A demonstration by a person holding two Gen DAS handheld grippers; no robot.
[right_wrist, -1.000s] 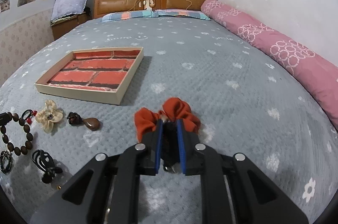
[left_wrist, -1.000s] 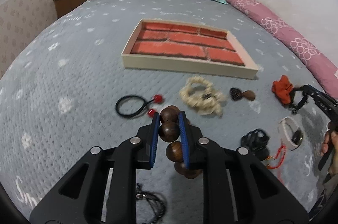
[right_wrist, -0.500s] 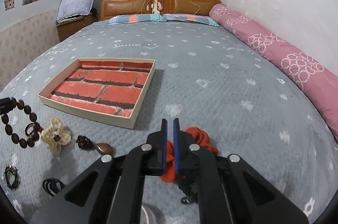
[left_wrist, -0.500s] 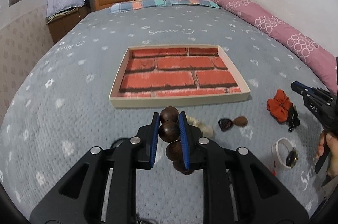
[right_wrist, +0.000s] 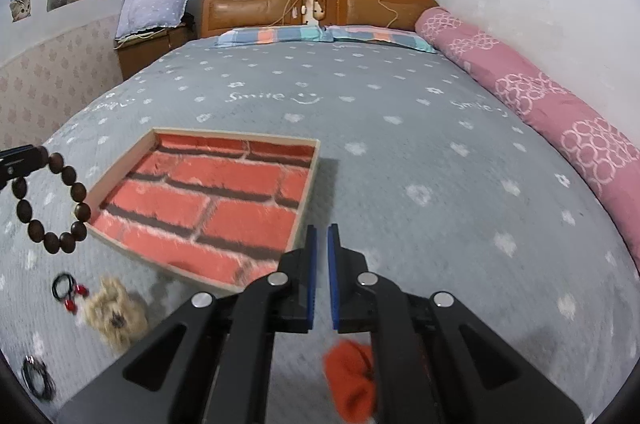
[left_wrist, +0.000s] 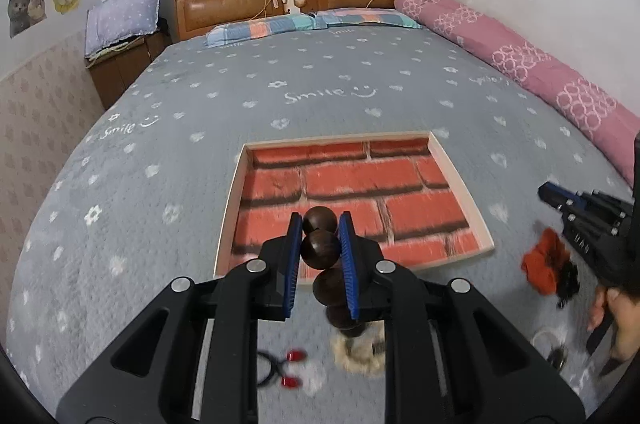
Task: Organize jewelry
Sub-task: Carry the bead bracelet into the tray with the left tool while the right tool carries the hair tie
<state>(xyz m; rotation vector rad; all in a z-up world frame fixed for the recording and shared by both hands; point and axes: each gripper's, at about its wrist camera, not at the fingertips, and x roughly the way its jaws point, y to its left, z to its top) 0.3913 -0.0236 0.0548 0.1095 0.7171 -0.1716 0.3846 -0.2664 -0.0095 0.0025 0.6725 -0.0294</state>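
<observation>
My left gripper (left_wrist: 319,220) is shut on a bracelet of dark wooden beads (left_wrist: 320,248), which hangs below the fingers over the near rim of the brick-patterned tray (left_wrist: 440,259). In the right wrist view the bracelet (right_wrist: 76,190) dangles as a loop at the far left, beside the tray (right_wrist: 311,184). My right gripper (right_wrist: 322,228) is shut, with only grey bedcover showing in the slit between its fingers. The orange scrunchie (right_wrist: 352,380) lies under it on the bed. In the left wrist view the scrunchie (left_wrist: 542,264) lies below the right gripper (left_wrist: 546,190).
A cream fluffy scrunchie (right_wrist: 114,316), a black hair tie with red beads (right_wrist: 68,290) and thin black ties (right_wrist: 38,378) lie on the grey bedcover near the tray. A white ring (left_wrist: 552,344) lies by the person's hand (left_wrist: 624,320). A pink rolled quilt (right_wrist: 560,116) lines the right side.
Both grippers rose and moved forward toward the tray. The right gripper's fingers closed and slid past the orange scrunchie, which now lies beneath it. The left still holds the bracelet.
</observation>
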